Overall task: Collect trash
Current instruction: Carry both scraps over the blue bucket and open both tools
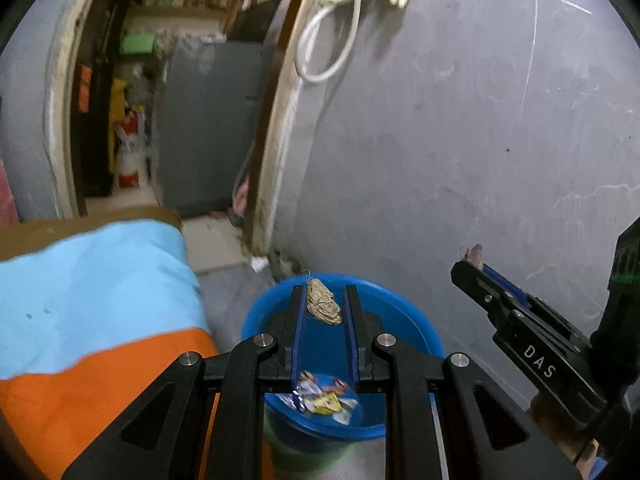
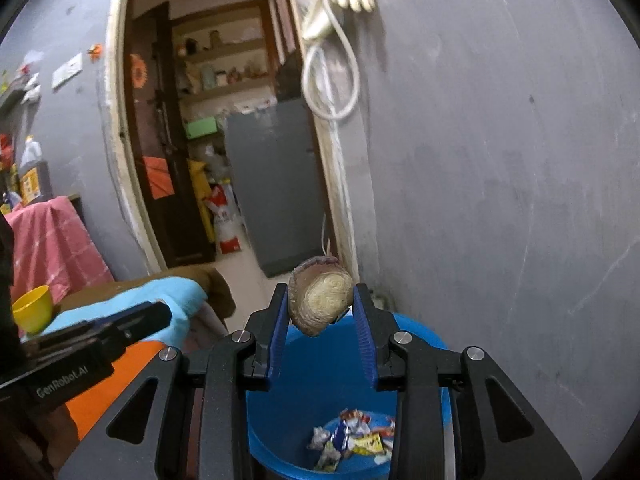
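Note:
My left gripper [image 1: 325, 292] is shut on a crumpled grey-brown wad [image 1: 324, 306], held over the blue bucket [image 1: 400, 320]. Colourful wrappers [image 1: 326, 398] lie in the bucket's bottom. My right gripper [image 2: 321, 292] is shut on a round brown husk-like lump with a pale fibrous face [image 2: 320, 300], just above the same bucket [image 2: 320, 384], where the wrappers [image 2: 352, 436] show again. In the left wrist view the right gripper [image 1: 470, 266] comes in from the right, to the right of the bucket. The left gripper [image 2: 160, 314] shows side-on at the left of the right wrist view.
The bucket stands on the floor against a grey wall [image 1: 460, 140]. A bed with a light blue and orange cloth [image 1: 100, 288] lies left of it. A yellow cup [image 2: 32, 308] sits on the bed. Beyond is a doorway with a grey fridge [image 2: 276, 184]. A white hose [image 2: 332, 76] hangs on the wall.

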A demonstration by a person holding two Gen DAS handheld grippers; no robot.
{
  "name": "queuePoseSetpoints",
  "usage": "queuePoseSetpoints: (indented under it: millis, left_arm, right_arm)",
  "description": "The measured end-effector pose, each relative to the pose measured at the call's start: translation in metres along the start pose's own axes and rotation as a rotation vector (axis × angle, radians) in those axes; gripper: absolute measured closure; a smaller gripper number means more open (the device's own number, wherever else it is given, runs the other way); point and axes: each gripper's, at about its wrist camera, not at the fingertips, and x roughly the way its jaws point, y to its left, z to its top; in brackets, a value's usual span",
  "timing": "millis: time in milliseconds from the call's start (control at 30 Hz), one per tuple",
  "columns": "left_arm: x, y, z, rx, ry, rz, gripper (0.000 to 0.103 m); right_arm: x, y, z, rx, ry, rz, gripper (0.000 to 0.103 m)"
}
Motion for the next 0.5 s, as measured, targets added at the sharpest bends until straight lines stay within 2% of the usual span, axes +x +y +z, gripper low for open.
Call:
queuePoseSetpoints:
  millis: [267, 333, 467, 500]
  left_arm:
    - [0.032, 0.001, -0.010, -0.055, 0.106, -0.039, 0.088]
    - [0.037, 0.002, -0.011, -0.066, 0.126, -0.044, 0.087]
    - [0.041, 0.004, -0.015, -0.067, 0.136, -0.044, 0.069]
    - [0.041, 0.005, -0.016, -0.069, 0.132, -0.044, 0.068]
  right_arm:
    - [0.013, -0.023, -0.009, 0.079, 0.096, -0.001, 0.072]
    - [0.016, -0.026, -0.009, 0.084, 0.111, -0.003, 0.066]
    - [0.016, -0.030, -0.009, 0.094, 0.120, -0.009, 0.061]
    - [0.015, -0.031, -0.009, 0.097, 0.118, -0.012, 0.059]
